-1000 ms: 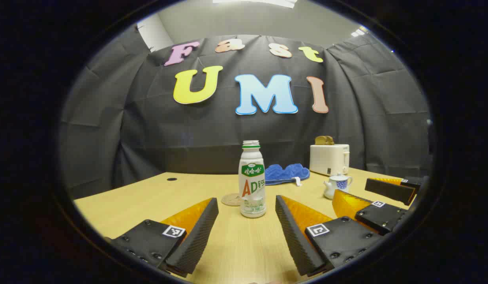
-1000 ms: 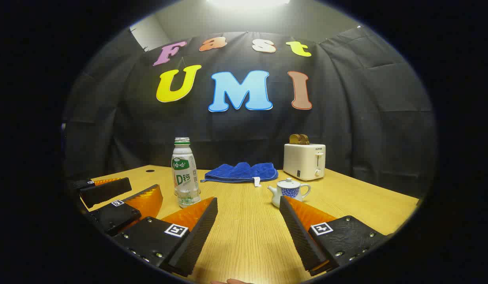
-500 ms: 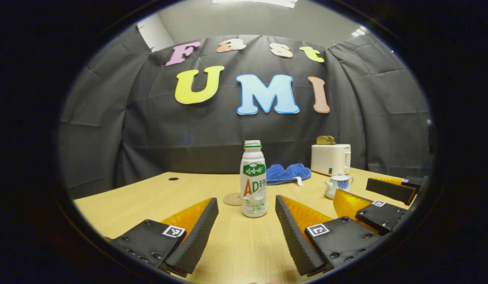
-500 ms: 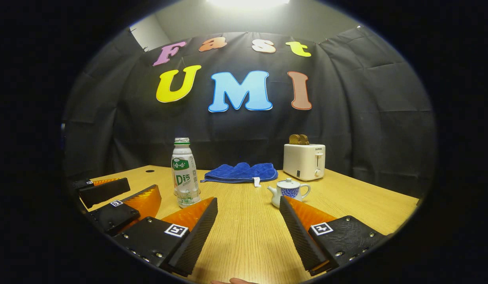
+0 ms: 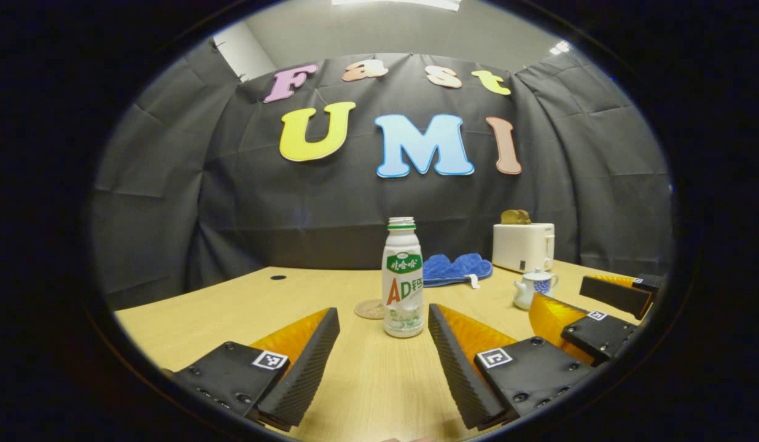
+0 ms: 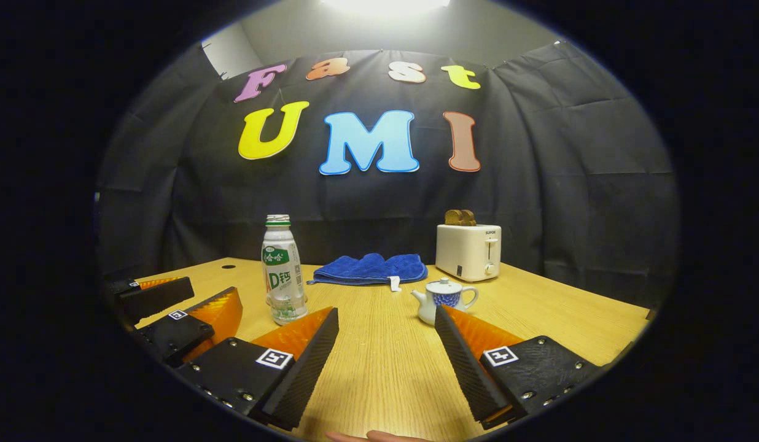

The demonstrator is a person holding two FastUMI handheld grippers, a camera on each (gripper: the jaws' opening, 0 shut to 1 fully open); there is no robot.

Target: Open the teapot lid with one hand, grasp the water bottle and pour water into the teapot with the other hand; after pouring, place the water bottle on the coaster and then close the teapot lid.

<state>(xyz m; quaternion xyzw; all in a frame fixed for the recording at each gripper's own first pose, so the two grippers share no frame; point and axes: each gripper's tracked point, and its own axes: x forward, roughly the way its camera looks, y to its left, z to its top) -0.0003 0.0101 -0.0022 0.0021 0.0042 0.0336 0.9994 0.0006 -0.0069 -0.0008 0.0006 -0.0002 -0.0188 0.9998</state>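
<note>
A white uncapped bottle (image 5: 403,279) with a green label stands upright on the wooden table, just beyond my open left gripper (image 5: 384,319) and slightly right of its centre line. Behind the bottle lies a round coaster (image 5: 370,309). A small white and blue teapot (image 6: 443,299) with its lid on sits past my open right gripper (image 6: 385,319), close to the right finger's tip. In the right gripper view the bottle (image 6: 280,269) stands at the left, with the left gripper (image 6: 189,301) low beside it. The teapot (image 5: 535,287) also appears at the right in the left gripper view.
A blue cloth (image 6: 372,269) lies folded at the back of the table (image 6: 379,368). A white toaster (image 6: 468,250) with bread in it stands at the back right. A small dark hole (image 5: 278,277) marks the tabletop at the far left.
The left gripper view has drifted left, so the bottle now sits a little right of centre. The right gripper view has turned slightly right. Both grippers stay open.
</note>
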